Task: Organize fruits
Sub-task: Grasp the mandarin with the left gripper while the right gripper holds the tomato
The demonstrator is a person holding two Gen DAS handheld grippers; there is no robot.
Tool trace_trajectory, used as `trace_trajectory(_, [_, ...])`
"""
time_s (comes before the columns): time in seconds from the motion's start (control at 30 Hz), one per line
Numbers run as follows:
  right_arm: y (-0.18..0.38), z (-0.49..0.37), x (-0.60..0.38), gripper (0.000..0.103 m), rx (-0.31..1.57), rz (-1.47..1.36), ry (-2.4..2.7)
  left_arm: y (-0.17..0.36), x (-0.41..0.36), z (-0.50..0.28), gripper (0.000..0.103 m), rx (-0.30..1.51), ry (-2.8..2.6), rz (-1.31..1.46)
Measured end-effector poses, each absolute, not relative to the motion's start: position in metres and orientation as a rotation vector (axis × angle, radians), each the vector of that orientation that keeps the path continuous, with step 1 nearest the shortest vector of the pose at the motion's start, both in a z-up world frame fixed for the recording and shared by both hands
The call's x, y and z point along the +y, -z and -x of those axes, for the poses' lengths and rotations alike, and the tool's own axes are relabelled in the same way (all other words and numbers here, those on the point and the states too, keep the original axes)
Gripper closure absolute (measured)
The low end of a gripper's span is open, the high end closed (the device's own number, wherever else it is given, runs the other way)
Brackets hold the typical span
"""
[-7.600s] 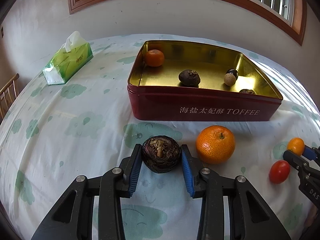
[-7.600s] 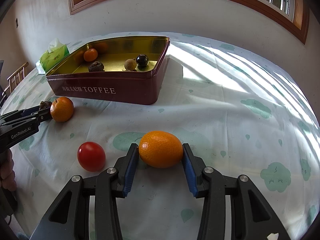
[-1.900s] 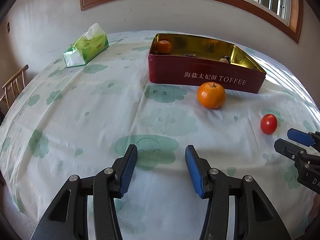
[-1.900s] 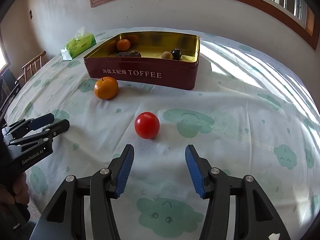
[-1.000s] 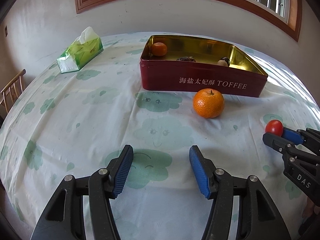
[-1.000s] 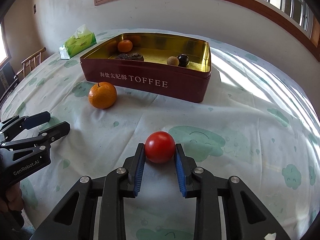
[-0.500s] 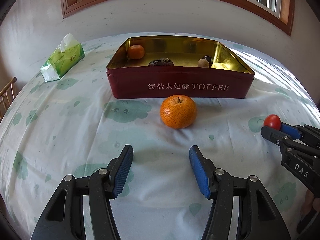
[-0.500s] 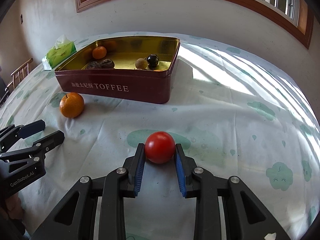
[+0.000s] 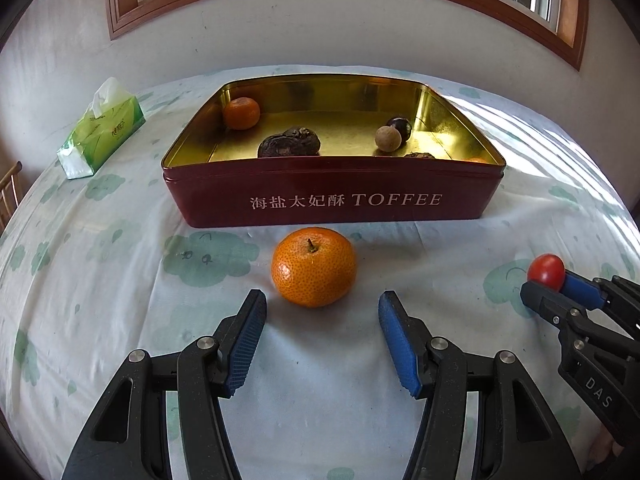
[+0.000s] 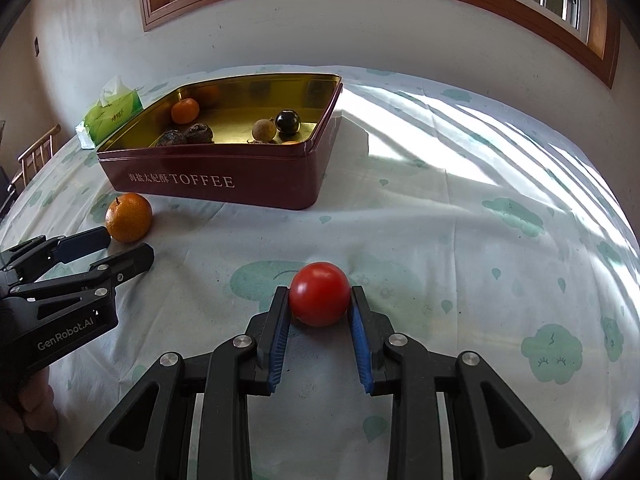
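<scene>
1. Two blue pads of the right gripper [image 10: 320, 312] pinch a red tomato [image 10: 319, 293] above the cloud-print tablecloth [image 10: 480, 240].
2. The left gripper [image 9: 322, 312] gapes, empty — an orange [image 9: 314, 266] sits on the cloth just ahead of its tips.
3. Beyond stands the toffee tin [image 9: 336, 196] — small fruits inside.
4. A tissue pack [image 9: 102, 132] lies farther left.

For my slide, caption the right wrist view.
Right gripper clamps a red tomato above the tablecloth; the toffee tin of fruit waits beyond.
</scene>
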State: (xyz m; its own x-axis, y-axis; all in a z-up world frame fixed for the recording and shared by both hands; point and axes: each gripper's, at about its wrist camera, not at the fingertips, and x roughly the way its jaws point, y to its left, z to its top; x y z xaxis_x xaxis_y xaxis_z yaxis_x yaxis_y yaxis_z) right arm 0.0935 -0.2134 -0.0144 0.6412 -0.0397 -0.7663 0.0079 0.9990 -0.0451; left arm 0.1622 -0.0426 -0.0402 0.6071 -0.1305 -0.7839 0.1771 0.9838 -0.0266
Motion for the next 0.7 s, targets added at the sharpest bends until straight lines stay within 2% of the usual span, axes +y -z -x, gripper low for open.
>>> trace_trajectory(0.5, [0.015, -0.093, -0.213, 0.075, 0.874, 0.039, 0.028, 0.041, -0.042, -0.182, 0.044, 0.900, 0.178, -0.057])
trace_trajectory(0.57, [0.015, -0.093, -0.213, 0.075, 0.874, 0.040, 0.028, 0.041, -0.041, -0.181, 0.045, 0.899, 0.183, -0.061])
trace_trajectory(0.7, [0.015, -0.093, -0.213, 0.075, 0.874, 0.041, 0.029, 0.040, -0.038, -0.179, 0.056, 0.894, 0.190, -0.061])
